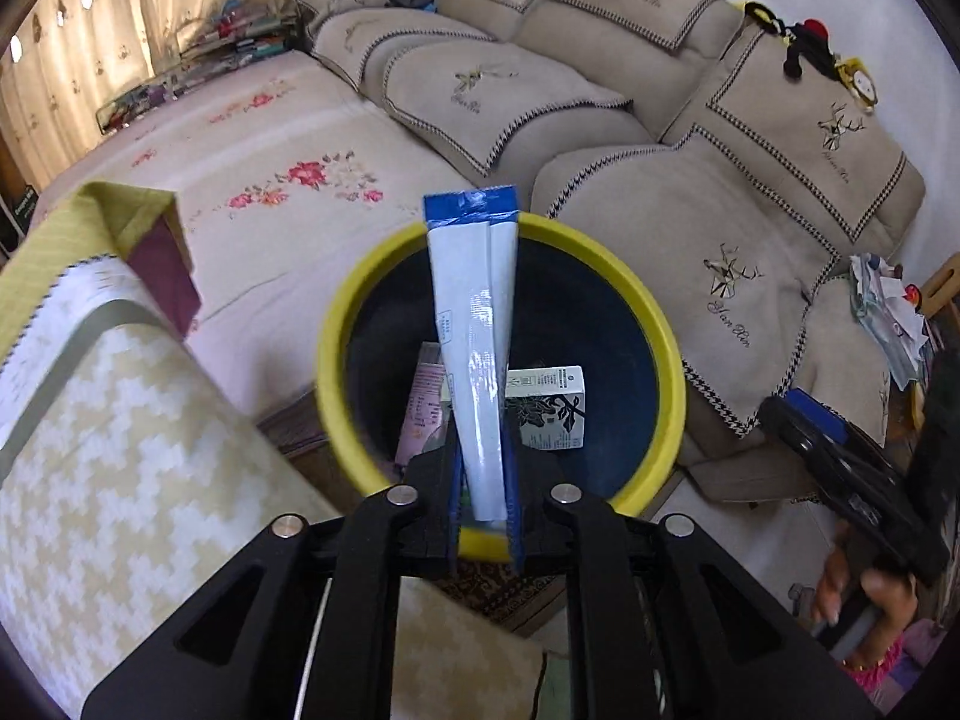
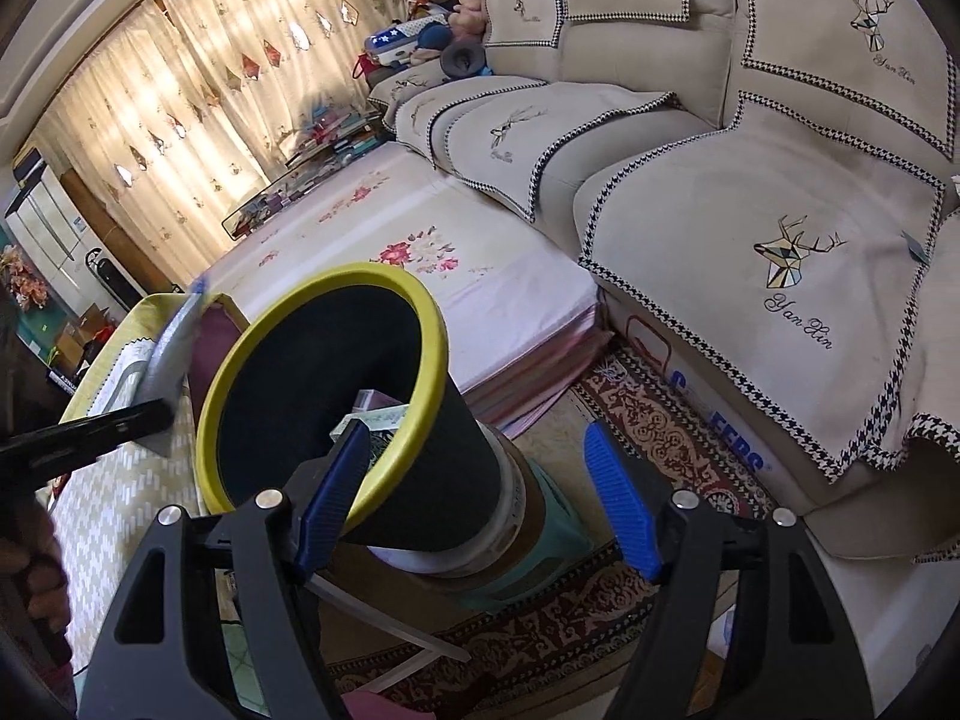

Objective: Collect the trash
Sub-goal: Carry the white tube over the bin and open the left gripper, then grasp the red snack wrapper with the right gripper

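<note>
The left gripper (image 1: 486,480) was closed to a narrow gap on a long white carton with a blue end (image 1: 477,348), its blue pads against the carton's lower sides. The carton stood over the mouth of the yellow-rimmed bin (image 1: 654,312), its blue end reaching past the far rim. In the right wrist view the same carton (image 2: 171,354) appeared blurred, just left of the bin's rim (image 2: 420,300).

Inside the bin lay a white box with a dark floral print (image 1: 549,414) and a pink packet (image 1: 420,408), both on the bottom, to either side of the held carton.

The right gripper (image 2: 480,504) stood wide apart with nothing between its blue pads; its left pad overlapped the near rim of the bin in the picture, though contact could not be determined. A hand (image 1: 864,600) on that gripper's handle was visible at the right edge of the left wrist view.

The bin was tilted atop a pale green stool (image 2: 558,534) on a patterned rug (image 2: 660,420), beside a floral mattress (image 2: 420,276) and a beige sofa (image 2: 780,210).
</note>
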`<control>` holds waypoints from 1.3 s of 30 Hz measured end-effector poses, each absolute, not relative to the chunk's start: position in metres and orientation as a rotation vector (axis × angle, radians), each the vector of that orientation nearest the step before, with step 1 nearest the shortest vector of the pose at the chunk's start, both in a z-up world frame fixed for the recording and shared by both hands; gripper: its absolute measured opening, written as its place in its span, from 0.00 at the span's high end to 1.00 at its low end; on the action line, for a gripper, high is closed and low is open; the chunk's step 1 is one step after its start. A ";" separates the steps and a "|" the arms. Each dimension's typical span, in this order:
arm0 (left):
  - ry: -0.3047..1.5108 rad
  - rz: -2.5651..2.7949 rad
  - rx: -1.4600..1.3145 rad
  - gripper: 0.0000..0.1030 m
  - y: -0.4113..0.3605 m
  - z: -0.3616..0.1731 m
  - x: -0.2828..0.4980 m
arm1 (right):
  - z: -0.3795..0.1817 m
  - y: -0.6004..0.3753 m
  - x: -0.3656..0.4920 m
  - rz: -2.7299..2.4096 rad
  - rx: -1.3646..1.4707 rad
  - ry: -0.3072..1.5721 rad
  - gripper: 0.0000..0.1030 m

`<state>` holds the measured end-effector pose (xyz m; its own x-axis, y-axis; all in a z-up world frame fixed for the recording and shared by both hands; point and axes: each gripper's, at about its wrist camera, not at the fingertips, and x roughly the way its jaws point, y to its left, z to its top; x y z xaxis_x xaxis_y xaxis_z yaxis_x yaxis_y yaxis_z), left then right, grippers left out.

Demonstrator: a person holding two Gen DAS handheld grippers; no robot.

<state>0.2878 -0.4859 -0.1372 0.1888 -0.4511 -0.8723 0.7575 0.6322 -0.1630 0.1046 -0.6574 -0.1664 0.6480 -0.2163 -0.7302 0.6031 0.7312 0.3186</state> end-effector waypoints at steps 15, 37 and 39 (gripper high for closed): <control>0.846 -0.732 0.125 0.09 -0.369 -0.059 0.269 | -0.167 -0.634 0.121 -0.450 0.566 0.756 0.31; 0.652 -0.228 -0.111 0.05 -0.035 -0.048 0.228 | -0.102 -0.447 0.236 -0.133 0.225 0.805 0.28; 0.655 -0.211 -0.127 0.05 -0.019 -0.056 0.230 | -0.099 -0.419 0.253 -0.087 0.184 0.821 0.28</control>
